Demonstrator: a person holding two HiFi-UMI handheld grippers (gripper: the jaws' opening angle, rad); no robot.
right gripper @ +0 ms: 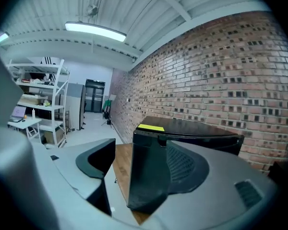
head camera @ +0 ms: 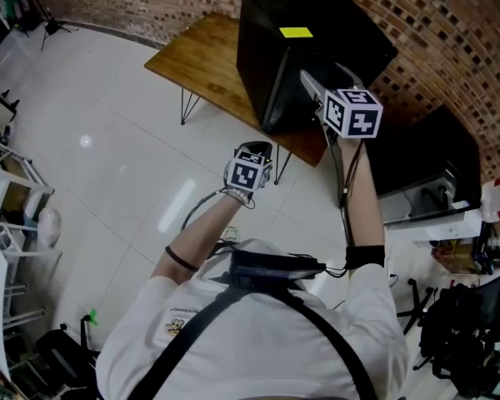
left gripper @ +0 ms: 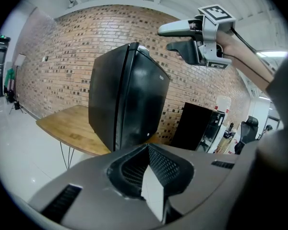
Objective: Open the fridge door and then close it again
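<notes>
The left gripper point(left gripper: 149, 150), jaws pressed together on nothing, hangs low and well short of the black fridge point(left gripper: 129, 95) on the wooden table point(left gripper: 72, 131). Only its own view shows the dark seam running down the fridge's front. The head view alone shows the right gripper point(head camera: 310, 84) just beside the fridge's upper front edge. Its jaws are spread wide and the fridge stands framed between them, unpinched.

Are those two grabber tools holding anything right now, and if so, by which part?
Nothing is held. The left gripper is shut and empty; the right gripper is wide open near the fridge, not clamped on it.
</notes>
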